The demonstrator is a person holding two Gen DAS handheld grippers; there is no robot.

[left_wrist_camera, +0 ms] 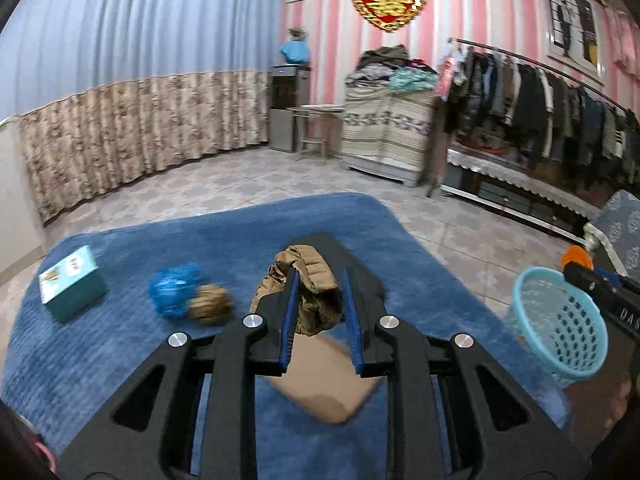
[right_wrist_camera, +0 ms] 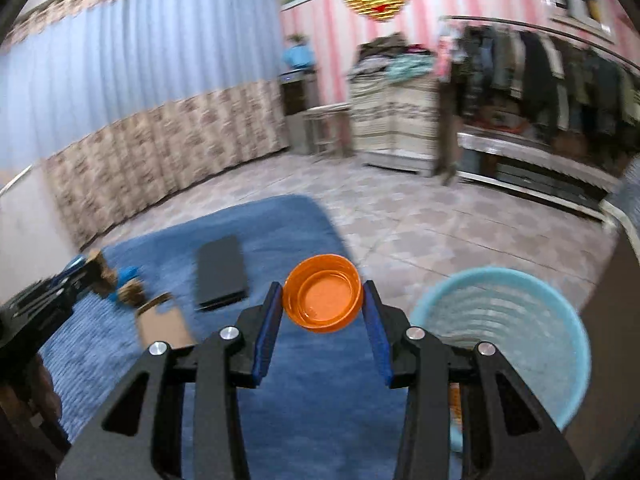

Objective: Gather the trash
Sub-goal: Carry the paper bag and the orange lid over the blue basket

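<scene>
My left hand-held gripper is clamped on a wad of crumpled brown paper, pads pinching it from both sides so it hangs clear of the blue rug; gripping the wad's middle keeps the loose folds from slipping out. My right hand-held gripper grips an orange plastic lid across its rim, open side facing the camera, held above the rug's right part. Both pieces look lifted for carrying to the light blue basket, which stands on the floor tiles just off the rug's right edge, near my right side; in the left wrist view it shows at far right, well right of the left load. I can't tell what's in it, too blurred. Trash left on the rug: a blue crumpled wrapper touching a small brown paper ball, a teal box at far left, a tan cardboard piece near, under my left gripper, and a flat dark slab farther out, maybe not trash. I judge the drop into the basket comes next, right load first since it's closest.
</scene>
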